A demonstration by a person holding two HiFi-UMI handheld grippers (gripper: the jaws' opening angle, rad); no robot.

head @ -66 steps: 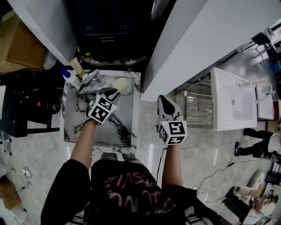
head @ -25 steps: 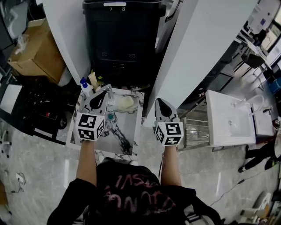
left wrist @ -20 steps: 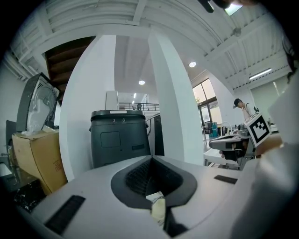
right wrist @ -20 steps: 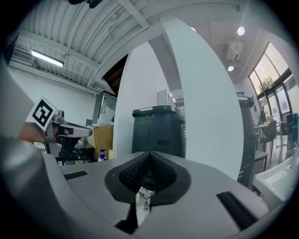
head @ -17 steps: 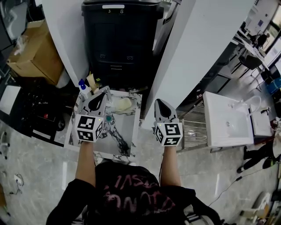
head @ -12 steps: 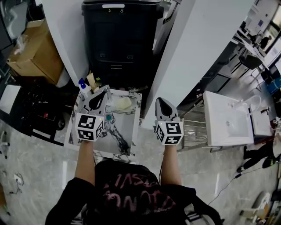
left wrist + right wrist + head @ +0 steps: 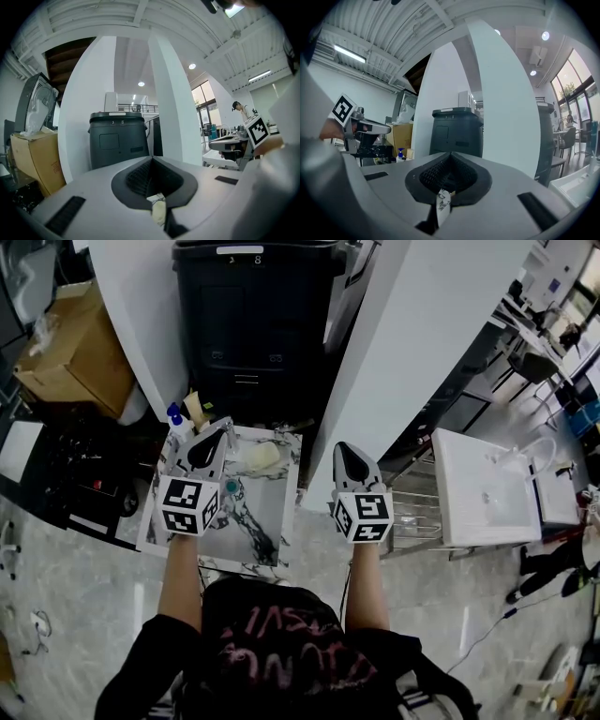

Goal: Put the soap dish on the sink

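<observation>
The sink [image 7: 255,521] looks like polished white stone with dark veins, glossy. At its far edge the soap dish [image 7: 260,457] is pale and smooth. The left gripper [image 7: 212,442] and right gripper [image 7: 349,454] have matt grey plastic shells and black ribbed pads [image 7: 137,179]. The bin [image 7: 248,315] is dark matt plastic, the box [image 7: 56,343] plain cardboard, the floor [image 7: 84,587] glossy

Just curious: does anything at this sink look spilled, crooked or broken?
Nothing stands out. The pale cream soap dish sits at the marbled sink's back corner; the left hand-held gripper and right hand-held gripper are shut, empty.
</observation>
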